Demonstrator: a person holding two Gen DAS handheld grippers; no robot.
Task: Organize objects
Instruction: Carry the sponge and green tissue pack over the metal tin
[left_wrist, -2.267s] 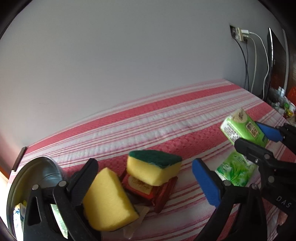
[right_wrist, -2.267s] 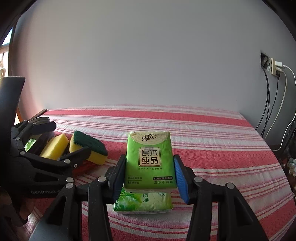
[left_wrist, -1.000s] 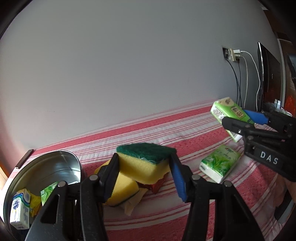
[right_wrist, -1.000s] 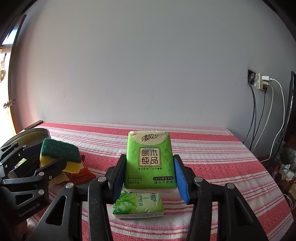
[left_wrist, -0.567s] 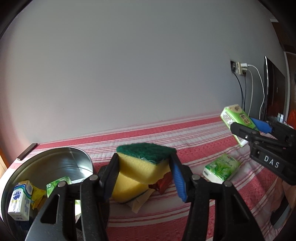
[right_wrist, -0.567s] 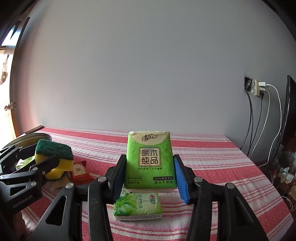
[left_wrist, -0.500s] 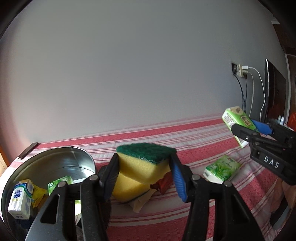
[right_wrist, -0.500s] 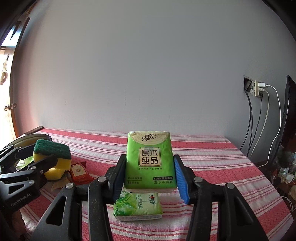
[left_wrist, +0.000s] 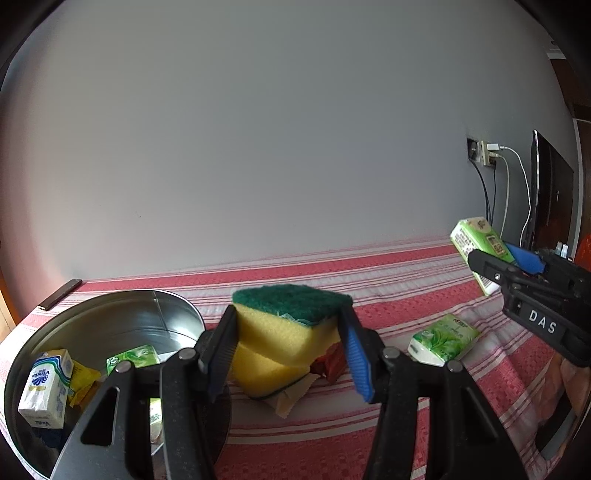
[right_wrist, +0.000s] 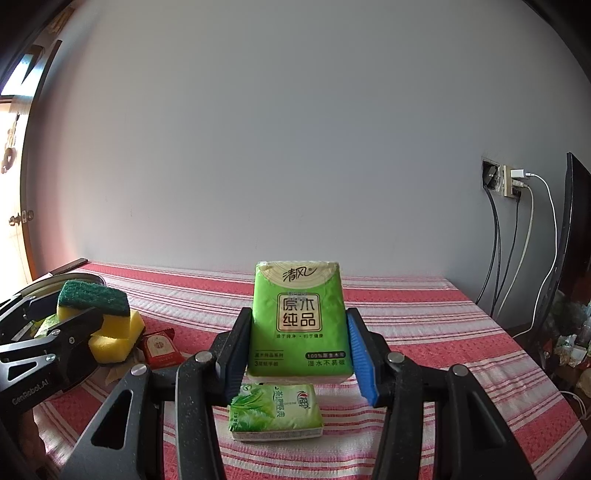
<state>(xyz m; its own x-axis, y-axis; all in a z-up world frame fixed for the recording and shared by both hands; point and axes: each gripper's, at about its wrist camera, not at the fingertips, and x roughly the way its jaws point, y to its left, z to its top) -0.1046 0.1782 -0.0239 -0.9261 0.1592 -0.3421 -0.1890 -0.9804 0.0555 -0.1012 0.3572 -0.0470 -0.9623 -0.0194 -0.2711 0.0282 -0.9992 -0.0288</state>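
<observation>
Now both claws loaded above the red-striped tablecloth (right_wrist: 424, 325).
Left gripper (left_wrist: 288, 354) clamped on a yellow sponge (left_wrist: 284, 325) with a dark green scouring top, lifted clear of a second yellow sponge (left_wrist: 258, 373) and a red sachet (right_wrist: 160, 347) on the cloth, right beside the round metal tin (left_wrist: 110, 314) already holding a white-and-blue tissue pack (left_wrist: 46, 387) and green packets. Right gripper (right_wrist: 299, 354) pinching a bright green tissue pack (right_wrist: 299, 317), upright, printed face to camera, above another pale green tissue pack (right_wrist: 275, 411) lying flat on the cloth.
</observation>
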